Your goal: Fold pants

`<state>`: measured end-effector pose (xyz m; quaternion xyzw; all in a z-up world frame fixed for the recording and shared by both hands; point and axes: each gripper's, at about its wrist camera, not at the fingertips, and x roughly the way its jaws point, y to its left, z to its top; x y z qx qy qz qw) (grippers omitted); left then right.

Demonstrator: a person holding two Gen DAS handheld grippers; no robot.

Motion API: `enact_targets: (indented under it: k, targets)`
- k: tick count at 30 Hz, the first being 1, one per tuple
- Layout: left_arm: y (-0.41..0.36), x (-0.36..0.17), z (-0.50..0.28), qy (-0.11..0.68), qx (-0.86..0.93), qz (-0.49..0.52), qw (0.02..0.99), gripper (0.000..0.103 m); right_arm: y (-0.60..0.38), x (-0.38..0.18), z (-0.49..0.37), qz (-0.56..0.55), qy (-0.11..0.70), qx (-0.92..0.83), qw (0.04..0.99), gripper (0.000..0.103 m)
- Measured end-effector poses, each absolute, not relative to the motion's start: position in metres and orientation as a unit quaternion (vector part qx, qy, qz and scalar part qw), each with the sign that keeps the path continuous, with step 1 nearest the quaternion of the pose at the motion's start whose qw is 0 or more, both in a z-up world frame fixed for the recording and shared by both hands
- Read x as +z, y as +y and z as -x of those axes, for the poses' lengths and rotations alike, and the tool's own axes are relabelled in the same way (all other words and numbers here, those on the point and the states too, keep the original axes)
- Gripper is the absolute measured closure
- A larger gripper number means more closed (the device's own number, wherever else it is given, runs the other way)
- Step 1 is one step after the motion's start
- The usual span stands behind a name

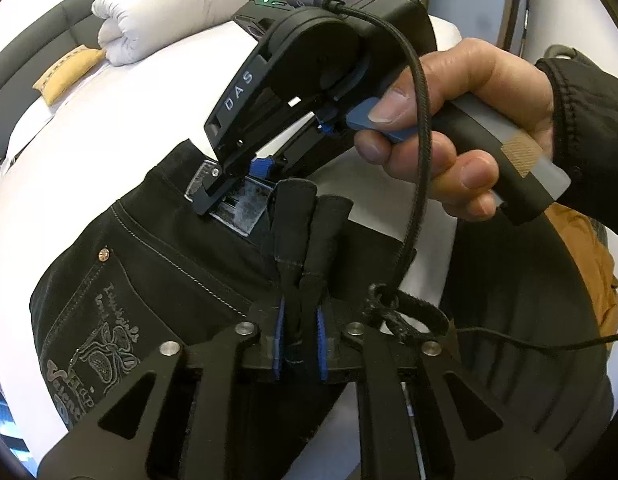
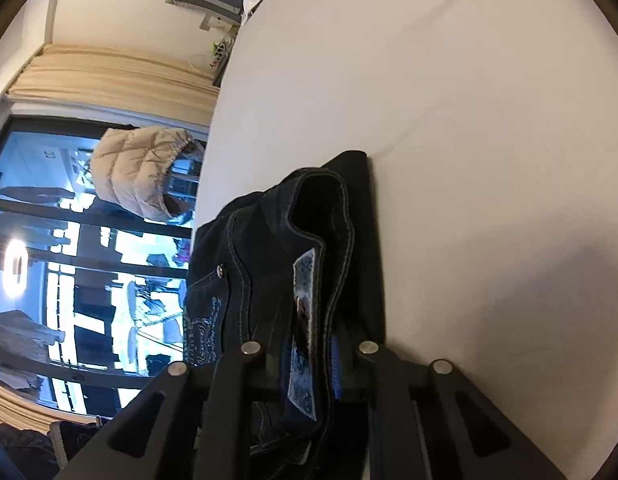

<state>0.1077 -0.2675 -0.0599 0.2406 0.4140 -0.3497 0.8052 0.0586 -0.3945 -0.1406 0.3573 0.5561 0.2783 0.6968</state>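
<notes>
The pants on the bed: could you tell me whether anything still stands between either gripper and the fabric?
Nothing visible does. The left gripper is shut on a fold of the pants, and the right gripper is shut on the waistband at its label.

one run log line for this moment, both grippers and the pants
left hand-held gripper: shut on belt loop | right hand-held gripper: shut on waistband | pants: on white bed, unfolded

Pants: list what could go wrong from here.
1. The left tool pinches only thin belt loops, so the pants may slip free when lifted.
2. The right tool grips bunched waistband at the label, likely making an uneven fold.
3. The cable hangs close to the left tool and might snag.
</notes>
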Motion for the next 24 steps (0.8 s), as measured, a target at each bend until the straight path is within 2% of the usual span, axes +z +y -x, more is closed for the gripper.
enact_targets:
  k: [3, 5, 9, 10, 17, 20, 21, 22, 24]
  targets:
    - [-0.273, -0.058, -0.099, 0.41, -0.348, -0.257, 0.803, 0.084, -0.396, -0.14, -0.056, -0.369, 0.552, 0.276, 0.695, 0.084]
    - [-0.271, -0.053, -0.098, 0.417, -0.352, -0.247, 0.8, 0.081, -0.398, -0.135, -0.052, -0.365, 0.553, 0.269, 0.699, 0.077]
    - [-0.243, -0.034, -0.096, 0.441, -0.386, -0.179, 0.79, 0.078, -0.409, -0.117, -0.038, -0.343, 0.551, 0.234, 0.724, 0.073]
    - [-0.234, -0.029, -0.094, 0.443, -0.389, -0.166, 0.791, 0.078, -0.411, -0.112, -0.034, -0.334, 0.552, 0.222, 0.731, 0.069]
    - [-0.156, -0.006, -0.117, 0.443, -0.347, -0.055, 0.825, 0.078, -0.386, -0.061, -0.014, -0.298, 0.52, 0.263, 0.756, 0.069]
    - [-0.133, -0.018, -0.147, 0.445, -0.311, -0.017, 0.84, 0.078, -0.361, -0.076, -0.01, -0.261, 0.556, 0.262, 0.744, 0.07]
    - [-0.127, -0.028, -0.159, 0.453, -0.301, -0.006, 0.839, 0.078, -0.356, -0.087, -0.008, -0.251, 0.576, 0.25, 0.737, 0.074]
    - [-0.122, -0.039, -0.17, 0.468, -0.288, -0.002, 0.835, 0.078, -0.354, -0.095, -0.006, -0.247, 0.584, 0.239, 0.736, 0.082]
    - [-0.112, -0.066, -0.181, 0.505, -0.279, 0.02, 0.817, 0.079, -0.359, -0.097, 0.003, -0.254, 0.574, 0.23, 0.744, 0.086]
